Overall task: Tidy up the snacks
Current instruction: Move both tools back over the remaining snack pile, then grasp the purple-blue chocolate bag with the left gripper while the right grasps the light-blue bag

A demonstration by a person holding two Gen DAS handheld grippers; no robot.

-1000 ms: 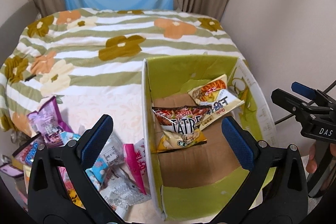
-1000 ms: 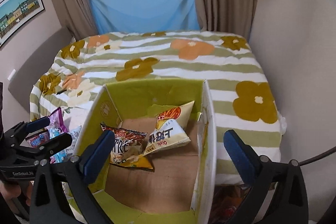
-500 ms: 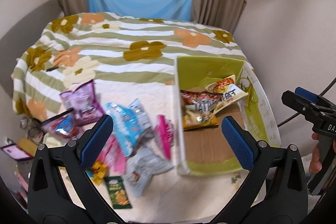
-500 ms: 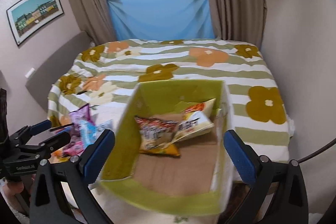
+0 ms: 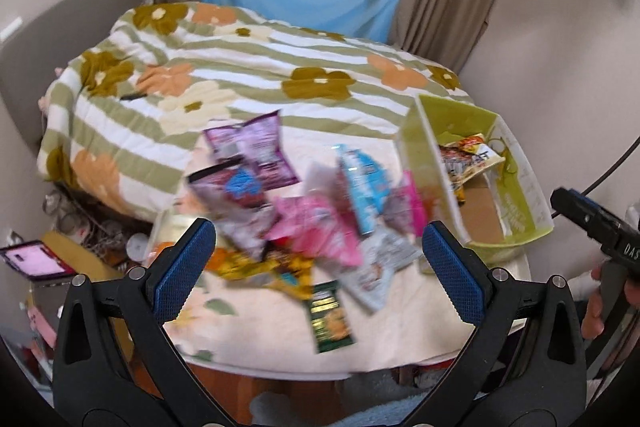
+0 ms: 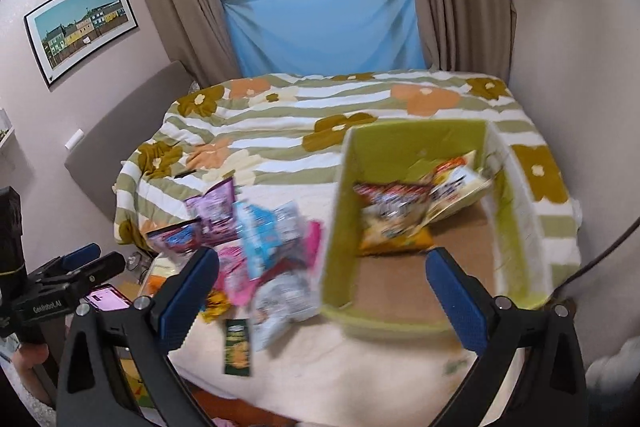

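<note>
Motion blur smears the heap of coloured foil snack packets [image 5: 316, 215] beyond reading, the green cardboard box [image 6: 416, 319] near rim goes soft, and the right black two-finger claw [image 5: 592, 223] runs off the frame edge.

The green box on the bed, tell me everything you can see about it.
The green box is an open-topped cardboard carton, lime green on its walls with a bare brown cardboard floor. It sits upright on the pale cloth at the near end of the bed, right of the loose snack pile, whose nearest packets lie against its left wall. Inside, at the far end, lie a few snack bags; the near floor is bare. Neither gripper touches it.
</note>
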